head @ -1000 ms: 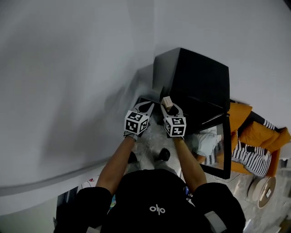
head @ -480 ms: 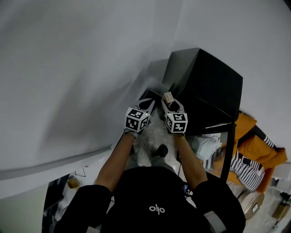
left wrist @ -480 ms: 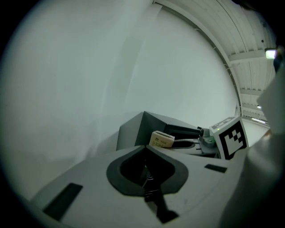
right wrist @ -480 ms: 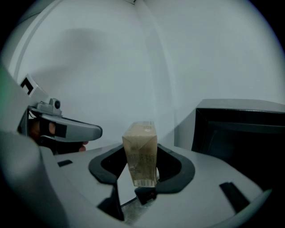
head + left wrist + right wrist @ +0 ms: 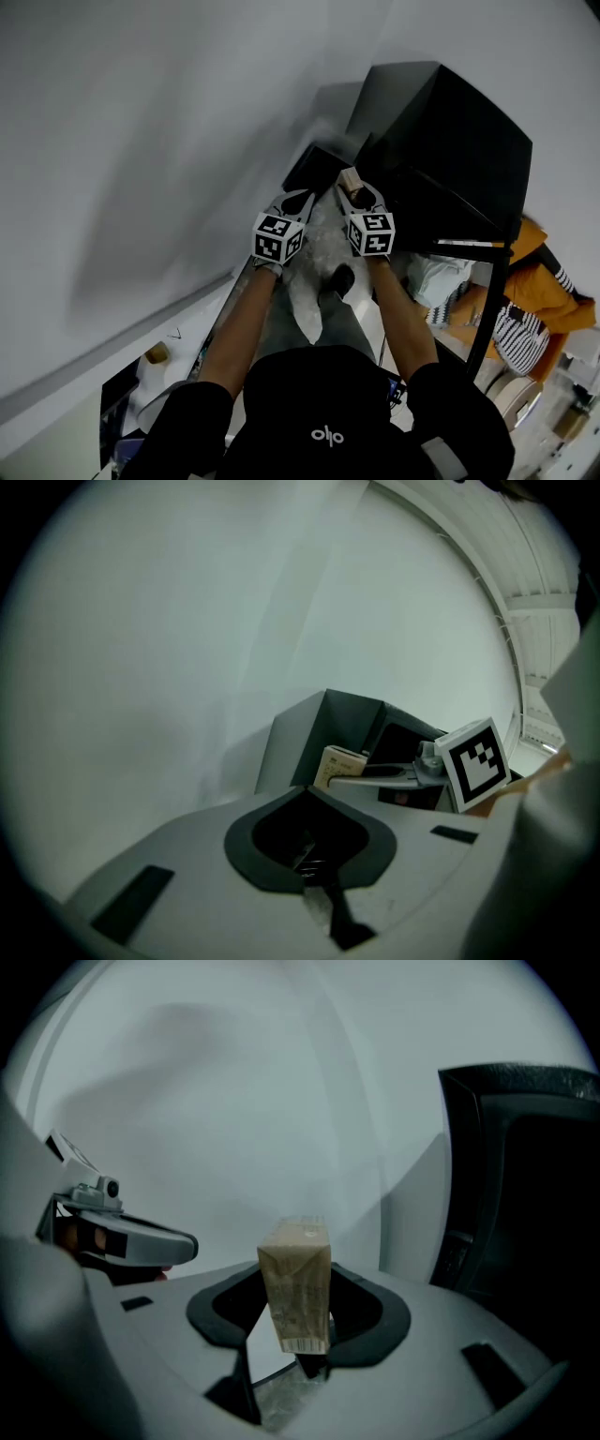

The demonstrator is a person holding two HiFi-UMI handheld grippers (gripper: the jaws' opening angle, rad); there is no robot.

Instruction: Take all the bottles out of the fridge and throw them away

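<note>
A small tan carton (image 5: 296, 1283) stands upright between the jaws of my right gripper (image 5: 305, 1349), which is shut on its lower end. In the head view the same carton (image 5: 349, 178) pokes out beyond my right gripper (image 5: 352, 185), just in front of the black fridge (image 5: 450, 141). My left gripper (image 5: 298, 195) is close beside it on the left, jaws together with nothing held. A dark open-topped bin (image 5: 317, 169) sits against the wall ahead of both grippers. The left gripper view shows that bin (image 5: 323, 733), the carton (image 5: 339, 764) and my left gripper (image 5: 314, 883). No bottle shows.
The fridge door (image 5: 492, 291) hangs open at the right, with pale cloth, orange and striped fabric (image 5: 539, 291) beyond it. A white wall (image 5: 141, 141) runs along the left. A dark shoe (image 5: 339, 279) stands on the pale floor below the grippers.
Both grippers have sunk and moved forward toward the dark bin beside the fridge. The carton stays in the right gripper. The head view has swung, so the fridge now sits higher and further right.
</note>
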